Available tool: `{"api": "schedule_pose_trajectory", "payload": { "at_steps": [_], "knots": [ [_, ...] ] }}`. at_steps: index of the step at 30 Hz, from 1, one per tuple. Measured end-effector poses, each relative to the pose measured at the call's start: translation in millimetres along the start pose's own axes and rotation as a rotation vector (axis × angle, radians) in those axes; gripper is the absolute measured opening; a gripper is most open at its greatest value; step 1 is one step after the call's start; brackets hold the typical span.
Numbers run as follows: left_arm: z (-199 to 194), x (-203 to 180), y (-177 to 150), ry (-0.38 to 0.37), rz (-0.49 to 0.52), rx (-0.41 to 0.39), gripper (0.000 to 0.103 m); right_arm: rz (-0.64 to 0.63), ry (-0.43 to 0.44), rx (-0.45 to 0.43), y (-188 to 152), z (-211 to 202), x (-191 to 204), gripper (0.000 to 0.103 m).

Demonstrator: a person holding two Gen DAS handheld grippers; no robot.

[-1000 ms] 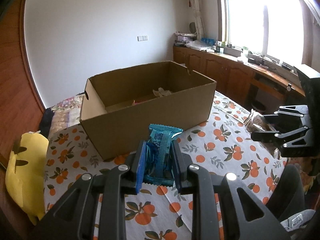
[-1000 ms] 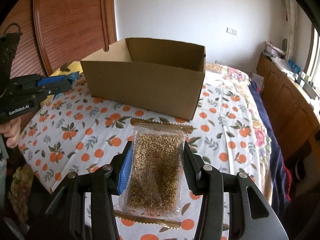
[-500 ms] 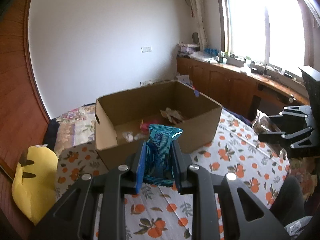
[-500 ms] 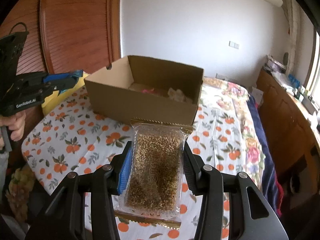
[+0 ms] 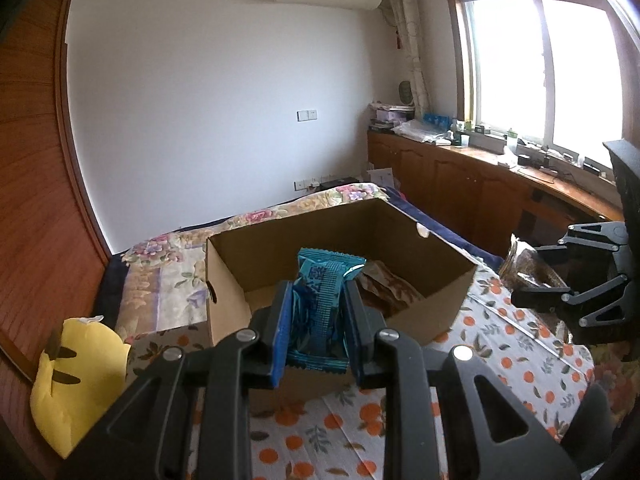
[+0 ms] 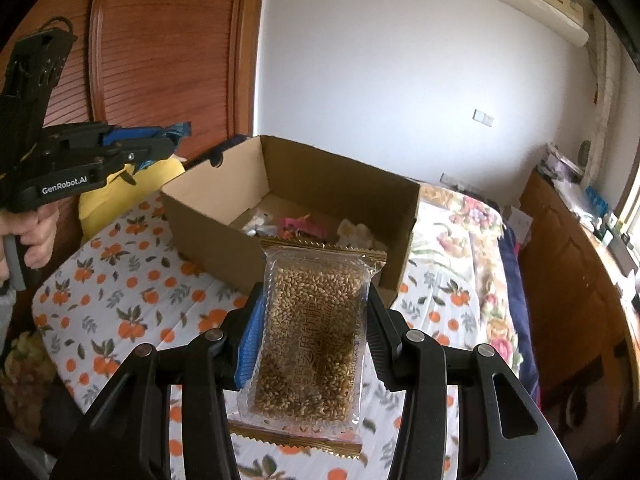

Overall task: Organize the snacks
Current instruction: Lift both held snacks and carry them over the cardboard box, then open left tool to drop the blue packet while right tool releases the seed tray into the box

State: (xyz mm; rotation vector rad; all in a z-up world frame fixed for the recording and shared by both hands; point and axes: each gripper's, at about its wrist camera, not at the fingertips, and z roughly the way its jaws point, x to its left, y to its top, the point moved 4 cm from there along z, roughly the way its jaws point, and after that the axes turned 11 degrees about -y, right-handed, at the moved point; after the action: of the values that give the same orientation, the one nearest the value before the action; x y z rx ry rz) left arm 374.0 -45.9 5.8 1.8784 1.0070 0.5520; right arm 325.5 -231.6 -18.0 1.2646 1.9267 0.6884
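Snacks have gone up: both tongs lifted toward the brown cardboard box (image 5: 340,280). Left gripper (image 5: 318,320) squeezes a shiny blue snack packet (image 5: 320,304); right gripper (image 6: 312,336) squeezes a clear packet of brown grains (image 6: 312,332). Dropping comes next, probably. Below lies an orange-patterned cloth (image 6: 132,300), by a sunny window (image 5: 540,52).

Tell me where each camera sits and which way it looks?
Left wrist: rides the left gripper, looking along its fingers past the blue snack into the box; the right gripper shows at the right edge.
Right wrist: rides the right gripper, looking past the grain bar toward the box; the left gripper and hand show at left.
Both see the box and the orange-print cloth.
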Motion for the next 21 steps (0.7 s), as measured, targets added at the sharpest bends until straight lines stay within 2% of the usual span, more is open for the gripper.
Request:
{"api": "schedule_pose_trajectory", "payload": {
  "at_steps": [3, 13, 21],
  "knots": [
    [20.0, 10.3, -1.4, 0.024, 0.011, 0.021, 0.023, 0.017, 0.009, -0.012, 10.7, 11.7, -4.6, 0.046],
    [76.1, 48.5, -5.8, 0.024, -0.041, 0.072, 0.023, 0.052, 0.047, -0.049, 48.4, 60.5, -11.8, 0.046],
    [105.0, 56.0, -14.0, -0.004, -0.068, 0.1, 0.024, 0.1, 0.076, -0.046, 54.8, 107.9, -10.1, 0.046]
  ]
}}
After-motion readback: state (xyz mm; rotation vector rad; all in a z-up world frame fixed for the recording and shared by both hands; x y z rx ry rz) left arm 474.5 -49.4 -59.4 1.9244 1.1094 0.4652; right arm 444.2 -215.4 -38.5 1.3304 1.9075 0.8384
